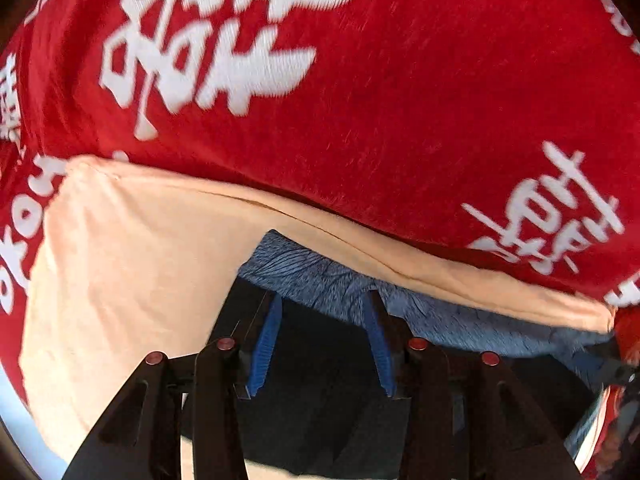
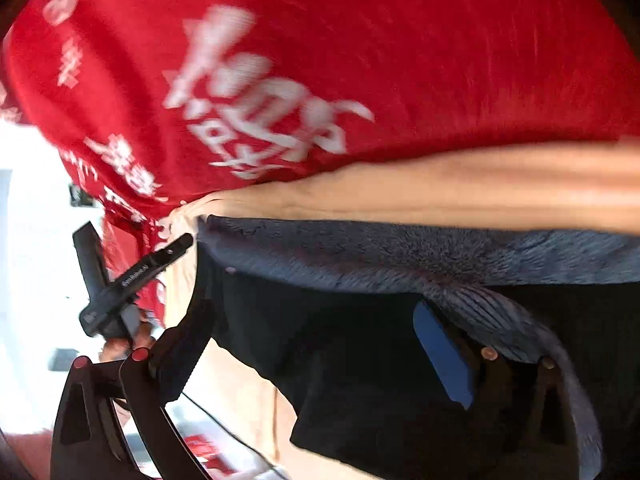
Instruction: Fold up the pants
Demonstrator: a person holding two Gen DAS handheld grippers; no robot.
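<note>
The pants (image 1: pixel 320 364) are black with a blue-grey fuzzy band (image 1: pixel 460 320) along their upper edge. They lie on a peach cloth (image 1: pixel 132 260). My left gripper (image 1: pixel 324 300) points down at them, its blue pads (image 1: pixel 266 344) a little apart, black cloth showing between them and the tips at the fuzzy band. In the right wrist view the same pants (image 2: pixel 320 340) fill the lower half. My right gripper (image 2: pixel 312 308) stands wide open over them, and a fold of the fuzzy band (image 2: pixel 500 312) drapes across its right finger.
A red blanket (image 1: pixel 380 100) with white characters covers the surface beyond the peach cloth (image 2: pixel 440 188). At the left of the right wrist view a hand (image 2: pixel 120 344) holds a black tool (image 2: pixel 120 280). Bright floor (image 2: pixel 32 240) shows past the blanket's edge.
</note>
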